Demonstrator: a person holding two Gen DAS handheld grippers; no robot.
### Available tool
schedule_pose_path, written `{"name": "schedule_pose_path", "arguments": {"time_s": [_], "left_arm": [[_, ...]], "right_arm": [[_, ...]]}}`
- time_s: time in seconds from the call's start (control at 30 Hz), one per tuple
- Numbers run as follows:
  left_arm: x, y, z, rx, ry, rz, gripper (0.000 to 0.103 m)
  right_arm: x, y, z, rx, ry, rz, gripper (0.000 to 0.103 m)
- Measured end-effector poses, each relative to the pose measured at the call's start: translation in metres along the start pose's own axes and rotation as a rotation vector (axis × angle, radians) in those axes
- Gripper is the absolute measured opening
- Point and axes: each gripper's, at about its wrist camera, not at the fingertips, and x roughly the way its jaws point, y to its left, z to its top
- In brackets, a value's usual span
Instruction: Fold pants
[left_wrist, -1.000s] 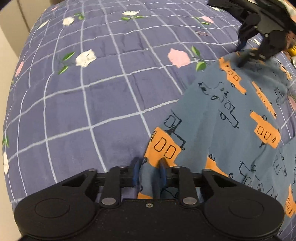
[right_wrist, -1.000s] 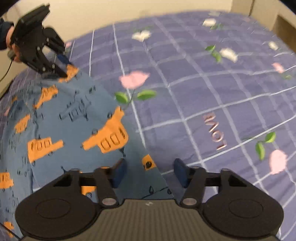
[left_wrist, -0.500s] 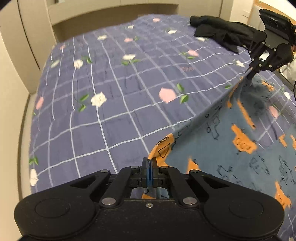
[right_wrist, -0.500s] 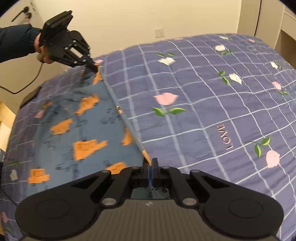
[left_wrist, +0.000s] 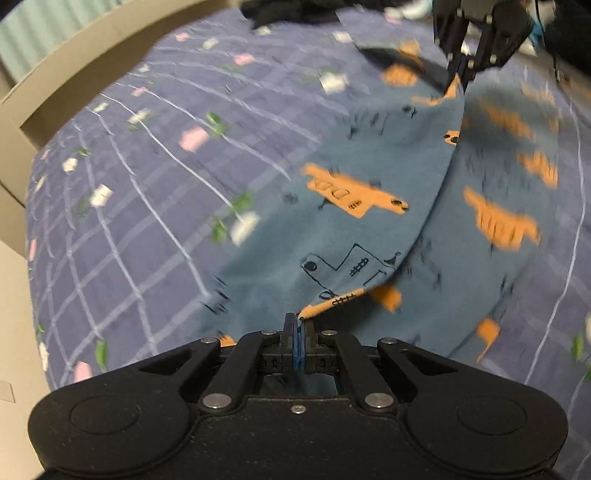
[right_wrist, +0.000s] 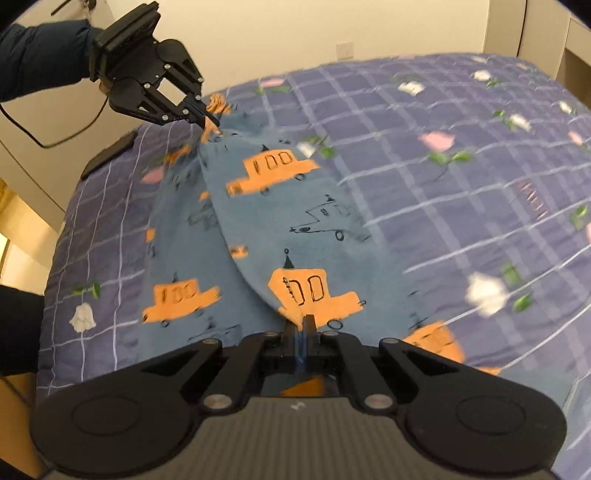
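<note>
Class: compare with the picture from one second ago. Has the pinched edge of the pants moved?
Yes. The pants edge held by the left hand-held gripper and right hand-held gripper has been lifted off the quilt and carried over the other leg.

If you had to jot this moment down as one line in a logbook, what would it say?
step: folding lifted edge over | left gripper: shut on pants | right gripper: shut on pants | surface: bedspread

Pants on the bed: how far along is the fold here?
Done: both claws are shut on one edge of the pants, left claw and right claw at opposite ends. In hand: that edge is lifted, carried over the other half on the bedspread. Left: laying it down, then any further folds.
</note>
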Motion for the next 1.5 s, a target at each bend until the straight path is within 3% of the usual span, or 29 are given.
{"name": "schedule_pose_path", "arguments": {"time_s": [0.13,0.23,0.33,0.37,0.43,0.53,0.57,0.73,0.8,0.93,1.1,1.3,1.5], "left_arm": [[0.022,-0.012,-0.012,0.010,0.020,0.046,0.007],[0.025,-0.020,-0.014,0.041,-0.003,0.092,0.012],[0.025,-0.029,-0.014,0.087,-0.021,0.124,0.016],[0.027,-0.031,-0.014,0.102,-0.024,0.135,0.017],[0.032,-0.034,-0.015,0.120,-0.033,0.152,0.017],[0.031,-0.038,-0.015,0.145,-0.047,0.187,0.018],[0.031,-0.040,-0.016,0.156,-0.051,0.205,0.018],[0.029,-0.053,-0.028,0.193,-0.066,0.278,0.014],[0.032,-0.057,-0.028,0.199,-0.069,0.293,0.002],[0.028,-0.053,-0.023,0.128,-0.096,0.289,0.000],[-0.007,-0.050,-0.020,0.128,-0.181,0.282,0.000],[-0.020,-0.048,-0.037,0.135,-0.171,0.292,0.000],[-0.011,-0.062,-0.055,0.140,-0.144,0.278,0.000]], "right_arm": [[0.032,0.022,-0.021,-0.030,0.012,-0.029,0.003],[0.045,0.033,-0.036,-0.079,0.027,-0.091,0.018],[0.043,0.043,-0.045,-0.202,0.022,-0.153,0.048],[0.043,0.047,-0.048,-0.261,0.028,-0.174,0.049],[0.042,0.052,-0.051,-0.374,0.039,-0.187,0.045],[0.044,0.053,-0.047,-0.427,0.057,-0.179,0.026],[0.043,0.052,-0.045,-0.427,0.056,-0.183,0.019],[0.038,0.055,-0.044,-0.397,0.009,-0.199,0.005],[0.038,0.057,-0.047,-0.345,-0.031,-0.231,0.005],[0.031,0.062,-0.053,-0.255,-0.074,-0.276,0.003],[0.014,0.062,-0.056,-0.121,-0.133,-0.272,0.001],[-0.011,0.091,-0.066,-0.139,-0.164,-0.278,0.001],[-0.003,0.131,-0.073,-0.167,-0.156,-0.247,0.001]]}}
